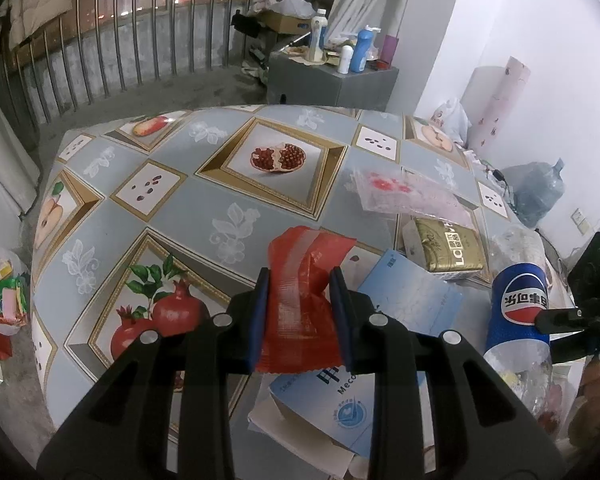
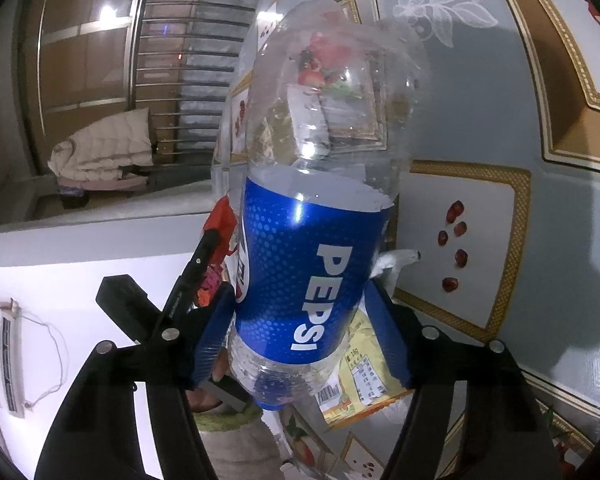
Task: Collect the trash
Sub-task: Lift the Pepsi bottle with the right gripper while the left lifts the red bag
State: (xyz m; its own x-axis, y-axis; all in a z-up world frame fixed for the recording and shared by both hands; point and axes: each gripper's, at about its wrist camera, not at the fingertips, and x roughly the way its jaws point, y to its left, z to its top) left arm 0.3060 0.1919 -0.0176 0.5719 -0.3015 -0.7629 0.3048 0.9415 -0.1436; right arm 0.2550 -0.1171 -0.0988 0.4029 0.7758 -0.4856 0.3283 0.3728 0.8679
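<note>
both grippers loaded — left gripper (image 1: 300, 312) jaws pinch a red wrapper (image 1: 304, 280) above the fruit-print tablecloth (image 1: 180, 200); right gripper (image 2: 300, 336) jaws clamp an empty pepsi bottle (image 2: 316, 208) at its label, raised.

The left tongs (image 1: 302, 316) are matte black, with flat blue pads (image 1: 260, 320) on the inner faces of both fingers and round silver rivets at the linkage joints. The right tongs (image 2: 300, 336) share that build: black arms, ribbed blue pads (image 2: 388, 336), silver pivots. Bare skin of the right hand (image 1: 592, 404) shows pinkish.
</note>
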